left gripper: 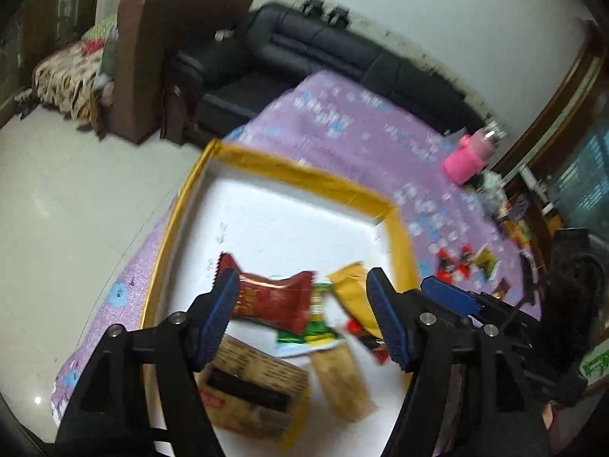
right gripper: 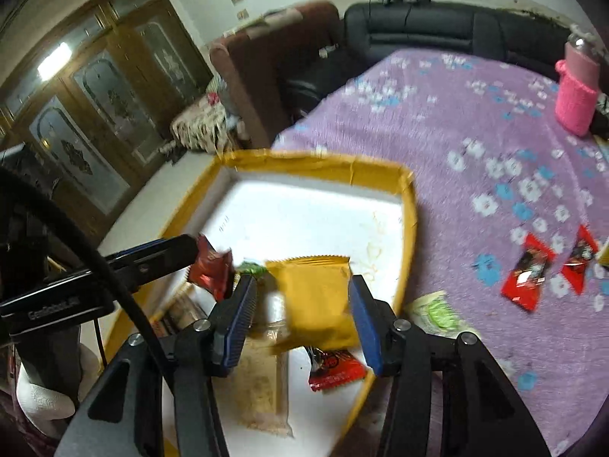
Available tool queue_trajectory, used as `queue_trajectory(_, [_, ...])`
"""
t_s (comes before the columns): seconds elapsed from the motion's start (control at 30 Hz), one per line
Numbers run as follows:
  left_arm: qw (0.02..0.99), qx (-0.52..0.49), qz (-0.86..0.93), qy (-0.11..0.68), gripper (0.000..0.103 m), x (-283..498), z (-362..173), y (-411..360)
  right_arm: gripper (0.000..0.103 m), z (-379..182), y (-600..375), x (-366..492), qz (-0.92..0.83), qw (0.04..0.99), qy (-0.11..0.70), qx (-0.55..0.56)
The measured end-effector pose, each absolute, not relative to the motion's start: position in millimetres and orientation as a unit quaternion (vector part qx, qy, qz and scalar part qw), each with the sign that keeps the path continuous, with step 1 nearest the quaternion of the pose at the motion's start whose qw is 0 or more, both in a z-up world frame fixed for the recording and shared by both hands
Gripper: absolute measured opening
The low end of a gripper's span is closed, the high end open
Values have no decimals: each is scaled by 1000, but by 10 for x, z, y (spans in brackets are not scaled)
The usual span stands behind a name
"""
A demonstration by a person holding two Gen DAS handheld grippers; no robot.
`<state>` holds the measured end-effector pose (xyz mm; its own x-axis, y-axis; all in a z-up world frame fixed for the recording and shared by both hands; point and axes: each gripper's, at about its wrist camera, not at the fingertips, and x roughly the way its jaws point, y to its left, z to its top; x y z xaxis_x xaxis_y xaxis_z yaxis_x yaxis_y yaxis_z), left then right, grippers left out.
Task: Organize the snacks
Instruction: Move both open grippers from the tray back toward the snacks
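Observation:
A gold-rimmed white box (left gripper: 304,171) (right gripper: 312,162) sits on the purple flowered cloth and holds several snack packets. My left gripper (left gripper: 302,318) hangs open over it. A red packet (left gripper: 274,301) and a green one (left gripper: 319,327) lie loose below its fingers. In the right wrist view the left gripper (right gripper: 167,251) reaches in from the left, with the red packet (right gripper: 211,264) at its tip. My right gripper (right gripper: 302,323) is open, and a yellow packet (right gripper: 316,297) lies between its pads without being pressed. A tan biscuit pack (right gripper: 262,388) and a small red packet (right gripper: 335,371) lie under it.
Two red packets (right gripper: 529,274) and a green-white one (right gripper: 437,312) lie on the cloth (right gripper: 456,133) to the right of the box. A pink-sleeved bottle (right gripper: 576,91) stands at the far right edge. A black sofa (left gripper: 323,49) runs behind the table. There is tiled floor to the left.

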<state>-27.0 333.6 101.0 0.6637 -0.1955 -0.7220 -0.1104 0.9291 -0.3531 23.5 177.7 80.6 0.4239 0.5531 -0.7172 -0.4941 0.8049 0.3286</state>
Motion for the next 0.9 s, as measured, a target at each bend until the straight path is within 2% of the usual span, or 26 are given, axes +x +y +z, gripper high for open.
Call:
queue_trajectory(0.07, [912,-175,-26,371,80,-467,1243,3232,51,924,1619,160,307,853,421,43])
queue_trajectory(0.17, [935,-160,-16,316,103,-723,1554,3076,53,1095,1293,50,291,870,394,58])
queue_trajectory(0.3, [947,-179,-58,261,103,-1088,1818,2858,53,1274,739,-143,253,896,357,75])
queue_trajectory(0.4, [935,-213,-110,260,103,-1207,1781,2724,57,1386,232,-295,214,914,331,91])
queue_trajectory(0.63, [907,-219,-161,323,103,-1201,1369,2133,62,1472,-986,-552,98,939,306,119])
queue_trajectory(0.77, [882,-219,-169,382,103,-1050,1093,1863,63,1311,-1390,-534,50,936,326,123])
queue_trajectory(0.9, [872,-222,-179,398,103,-1034,1008,1790,63,997,-1499,-320,30,923,362,124])
